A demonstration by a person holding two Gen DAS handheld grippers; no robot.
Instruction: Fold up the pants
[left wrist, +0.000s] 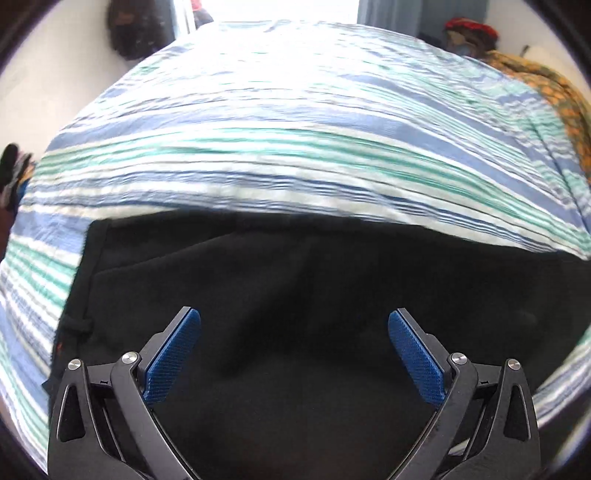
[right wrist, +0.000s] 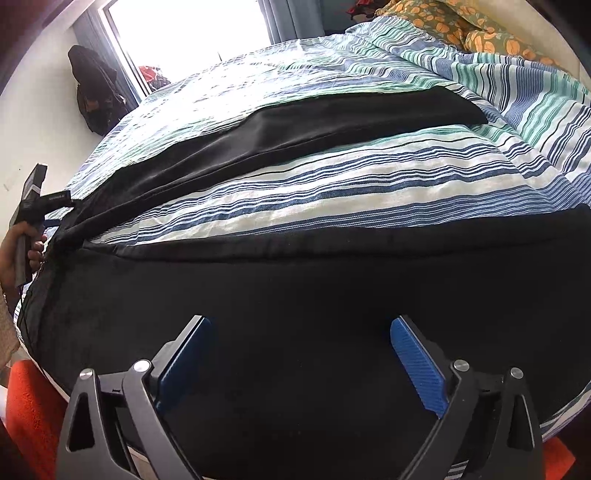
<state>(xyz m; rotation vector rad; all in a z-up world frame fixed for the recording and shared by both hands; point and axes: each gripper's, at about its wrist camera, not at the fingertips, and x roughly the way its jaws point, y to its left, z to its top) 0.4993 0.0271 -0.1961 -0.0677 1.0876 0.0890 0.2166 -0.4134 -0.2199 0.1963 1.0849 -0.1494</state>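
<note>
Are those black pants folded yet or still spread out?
Spread out, not yet folded: in the right wrist view the black pants lie flat on the striped bedspread, their two legs apart with bedspread between them.

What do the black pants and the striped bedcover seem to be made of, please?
Black pants: seemingly soft, matte fleece or brushed knit; they reflect almost no light and drape limply. Striped bedcover: seemingly thin woven cotton, with a crinkled, puckered surface and printed stripes.

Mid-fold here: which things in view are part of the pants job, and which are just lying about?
Job:
black pants
left hand-held gripper, open
right hand-held gripper, open

Lying about:
striped bedcover
orange-patterned cloth
dark bag on the wall
</note>
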